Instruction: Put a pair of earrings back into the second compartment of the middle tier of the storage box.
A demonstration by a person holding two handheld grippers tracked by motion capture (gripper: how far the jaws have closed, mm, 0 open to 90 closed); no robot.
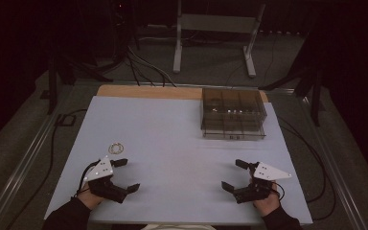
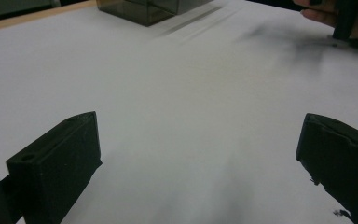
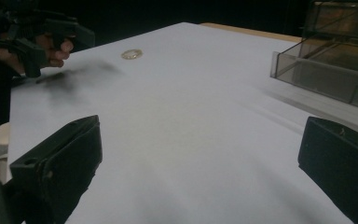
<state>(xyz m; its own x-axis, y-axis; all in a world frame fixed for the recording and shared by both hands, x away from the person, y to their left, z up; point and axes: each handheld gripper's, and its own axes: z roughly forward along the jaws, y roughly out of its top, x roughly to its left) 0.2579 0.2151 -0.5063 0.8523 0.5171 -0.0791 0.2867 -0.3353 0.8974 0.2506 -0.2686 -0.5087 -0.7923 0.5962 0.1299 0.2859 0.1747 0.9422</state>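
thin, light, stiff rings (image 1: 117, 148) lying flat on the desk (image 1: 182, 143) at 12 o'clock of the left gripper (image 1: 124, 175), likely slippery, best pinched across the rim; both left and right gripper (image 1: 234, 175) fingers wide open, empty.

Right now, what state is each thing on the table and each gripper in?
left gripper: jaws wide open, holding nothing, low over the table.
right gripper: jaws wide open, holding nothing, low over the table.
rings: lying flat on the table, untouched, just beyond the left gripper.
drawer box: standing upright at the far right; front looks shut, though I cannot be sure.
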